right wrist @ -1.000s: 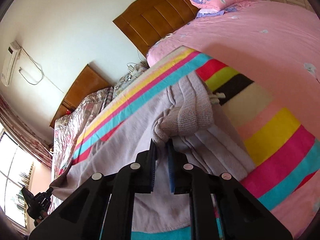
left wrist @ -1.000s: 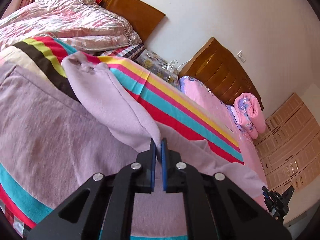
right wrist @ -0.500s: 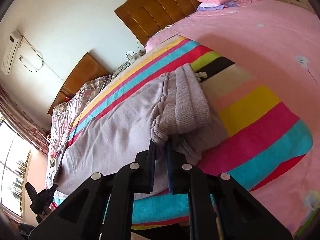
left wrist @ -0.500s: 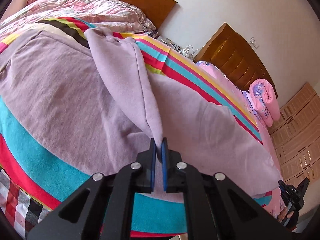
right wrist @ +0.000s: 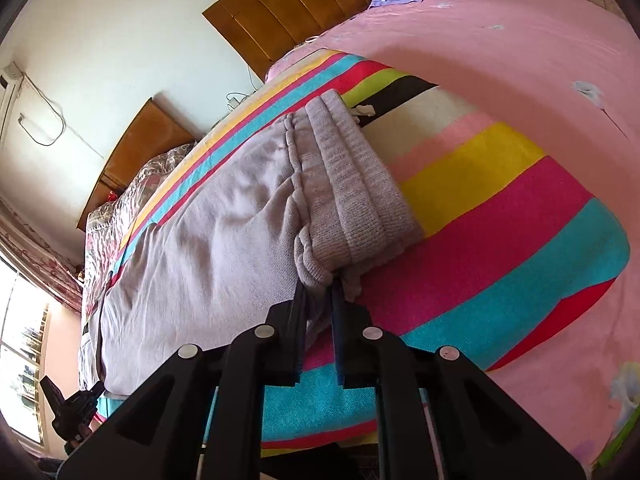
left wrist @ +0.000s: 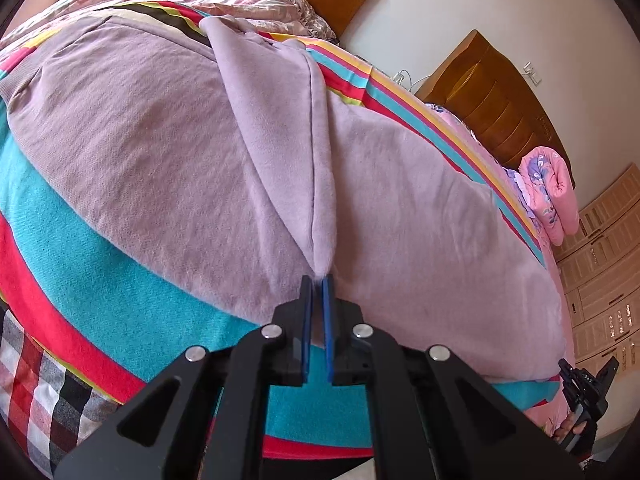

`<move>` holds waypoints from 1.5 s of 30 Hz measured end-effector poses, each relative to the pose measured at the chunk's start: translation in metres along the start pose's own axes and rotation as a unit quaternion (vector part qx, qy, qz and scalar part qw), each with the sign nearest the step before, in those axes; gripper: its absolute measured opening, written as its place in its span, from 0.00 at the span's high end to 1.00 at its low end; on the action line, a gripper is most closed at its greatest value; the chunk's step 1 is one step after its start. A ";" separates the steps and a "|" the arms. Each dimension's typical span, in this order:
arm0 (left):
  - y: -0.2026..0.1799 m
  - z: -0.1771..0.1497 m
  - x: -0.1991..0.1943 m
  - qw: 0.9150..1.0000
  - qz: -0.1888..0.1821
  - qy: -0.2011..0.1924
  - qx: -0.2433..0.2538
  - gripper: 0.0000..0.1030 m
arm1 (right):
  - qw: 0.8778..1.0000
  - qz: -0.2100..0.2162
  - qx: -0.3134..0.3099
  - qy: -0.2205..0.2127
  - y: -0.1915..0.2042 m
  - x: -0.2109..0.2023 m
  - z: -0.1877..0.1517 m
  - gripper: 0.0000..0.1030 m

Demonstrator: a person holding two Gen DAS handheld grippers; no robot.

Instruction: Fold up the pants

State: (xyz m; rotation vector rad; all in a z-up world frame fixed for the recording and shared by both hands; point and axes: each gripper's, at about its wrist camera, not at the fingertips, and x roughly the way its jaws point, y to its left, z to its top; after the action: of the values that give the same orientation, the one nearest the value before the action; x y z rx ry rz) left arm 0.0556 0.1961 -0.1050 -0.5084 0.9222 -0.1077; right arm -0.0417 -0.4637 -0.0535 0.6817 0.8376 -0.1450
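**Both grippers clamped on the pants, garment on the striped blanket**

We hold the lilac pants (left wrist: 168,152) at two points. The left gripper (left wrist: 318,280) has its blue pads (left wrist: 306,320) nearly closed on the tip of a raised fold of fabric; that fold runs away from us as a ridge over the flat part of the garment. The right gripper (right wrist: 319,286) is pinched on the ribbed waistband (right wrist: 352,200), which is bunched and rolled above the jaws; the fabric fills the narrow gap between the fingers.

The pants lie spread on the striped blanket (left wrist: 100,280), across its teal and red bands. In the right view the waistband end sits beside the yellow and magenta stripes (right wrist: 480,200), with a pink bedspread (right wrist: 500,40) beyond. A wooden headboard (right wrist: 288,12) stands against the wall.
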 end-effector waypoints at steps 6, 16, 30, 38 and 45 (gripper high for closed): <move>-0.005 0.010 -0.002 1.000 -0.025 0.003 -0.005 0.68 | 1.000 -0.004 0.004 -0.001 -0.001 0.000 -0.003 0.91; -0.034 0.019 -0.025 0.998 0.014 -0.050 0.045 0.96 | 1.000 -0.002 0.012 0.003 -0.003 -0.002 -0.003 0.91; -0.006 -0.009 0.006 0.999 0.002 -0.018 0.037 0.88 | 1.000 -0.010 0.004 0.011 -0.006 0.002 -0.002 0.91; -0.013 0.025 -0.029 0.996 0.015 -0.080 0.042 0.28 | 0.996 -0.055 -0.036 -0.053 0.018 -0.052 0.009 0.48; -0.025 0.061 -0.001 0.994 0.085 -0.057 0.042 0.24 | 0.946 0.088 -0.311 -0.006 0.205 0.024 0.011 0.48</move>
State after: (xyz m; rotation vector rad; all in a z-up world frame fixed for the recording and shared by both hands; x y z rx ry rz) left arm 0.1061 0.1975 -0.0620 -0.3538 0.8420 0.0363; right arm 0.0581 -0.3075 0.0366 0.1558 0.7507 0.2704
